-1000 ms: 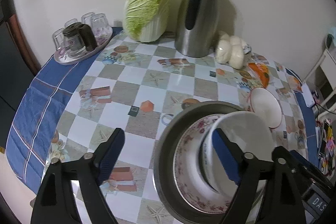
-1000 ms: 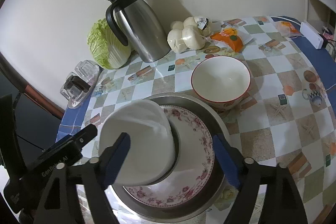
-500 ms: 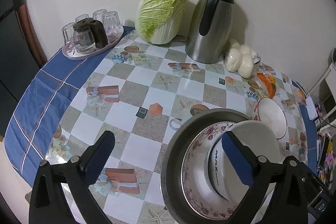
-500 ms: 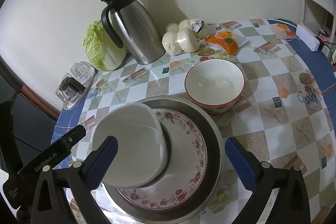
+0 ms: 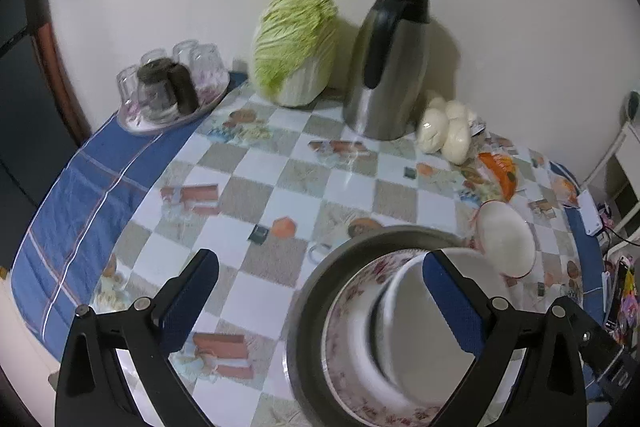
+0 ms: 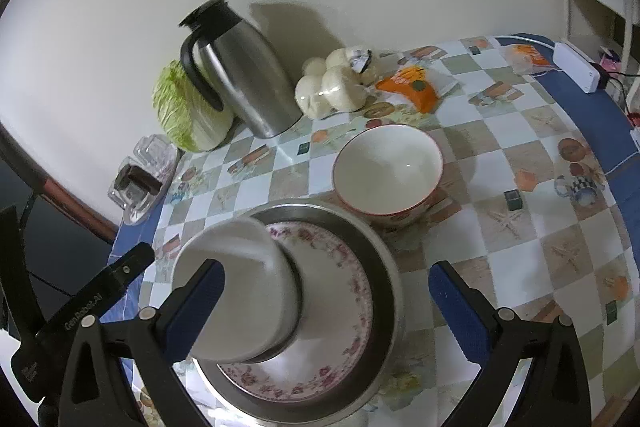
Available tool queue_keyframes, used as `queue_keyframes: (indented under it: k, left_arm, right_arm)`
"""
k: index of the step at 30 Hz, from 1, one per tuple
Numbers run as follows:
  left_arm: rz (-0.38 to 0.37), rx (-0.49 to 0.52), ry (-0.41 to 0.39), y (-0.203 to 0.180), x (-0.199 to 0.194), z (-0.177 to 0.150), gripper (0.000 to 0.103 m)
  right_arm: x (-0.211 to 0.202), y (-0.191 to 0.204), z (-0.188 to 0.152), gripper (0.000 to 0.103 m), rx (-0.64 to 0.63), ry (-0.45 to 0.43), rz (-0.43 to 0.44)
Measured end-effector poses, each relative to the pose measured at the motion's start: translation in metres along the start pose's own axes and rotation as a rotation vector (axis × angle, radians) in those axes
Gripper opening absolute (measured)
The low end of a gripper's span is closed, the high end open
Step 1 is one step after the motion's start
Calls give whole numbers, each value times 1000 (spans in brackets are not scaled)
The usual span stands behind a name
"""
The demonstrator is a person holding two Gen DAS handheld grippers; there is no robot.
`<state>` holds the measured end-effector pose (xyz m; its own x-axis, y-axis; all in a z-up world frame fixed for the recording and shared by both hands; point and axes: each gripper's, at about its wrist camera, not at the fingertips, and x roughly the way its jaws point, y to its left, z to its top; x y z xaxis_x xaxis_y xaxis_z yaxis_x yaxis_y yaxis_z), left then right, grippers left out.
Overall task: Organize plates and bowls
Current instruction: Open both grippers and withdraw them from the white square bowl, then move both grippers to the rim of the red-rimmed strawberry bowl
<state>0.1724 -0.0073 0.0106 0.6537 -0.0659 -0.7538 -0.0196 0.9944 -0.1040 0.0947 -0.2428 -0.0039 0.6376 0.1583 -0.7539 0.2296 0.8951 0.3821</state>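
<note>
A steel basin (image 6: 386,259) sits on the checked tablecloth with a floral plate (image 6: 348,311) inside it. On that plate's left half stands a white bowl (image 6: 244,283), its mouth turned up and to the left. A red-rimmed bowl (image 6: 388,167) stands empty on the cloth just behind the basin. My right gripper (image 6: 326,271) is open above the basin; its left finger overlaps the white bowl. My left gripper (image 5: 320,259) is open too, its right finger over the white bowl (image 5: 416,327), near the basin's (image 5: 316,291) left rim. The red-rimmed bowl (image 5: 506,243) lies beyond.
Against the wall stand a cabbage (image 5: 294,47), a steel jug (image 5: 390,67), a bag of buns (image 5: 444,131) and an orange packet (image 6: 416,87). A tray of glasses (image 5: 172,87) is at the far left. Blue cloth (image 5: 80,195) marks the table's edge.
Both grippers' jaws have spread wider and both have drawn back a little from the basin. The white bowl stays on the floral plate.
</note>
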Motion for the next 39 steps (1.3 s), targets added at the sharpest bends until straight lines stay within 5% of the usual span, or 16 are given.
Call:
queue_keyframes:
  k: [5, 14, 20, 30, 36, 39]
  left_arm:
    - [-68, 31, -22, -19, -2, 5, 102]
    - [-174, 145, 75, -61, 12, 29, 102]
    - [-105, 338, 96, -102, 17, 56, 102]
    - [-10, 343, 185, -137, 52, 80, 102]
    - [-36, 345, 272, -159, 81, 70, 101]
    - [-37, 359, 310, -173, 98, 62, 97]
  right_arm:
    - [-7, -21, 13, 103, 26, -32, -22]
    - [-6, -74, 27, 103, 145, -44, -60]
    - [5, -93, 32, 103, 198, -25, -49]
    - [26, -99, 43, 103, 182, -10, -66]
    - [43, -108, 47, 103, 197, 17, -65]
    - [52, -111, 49, 95, 208, 12, -74]
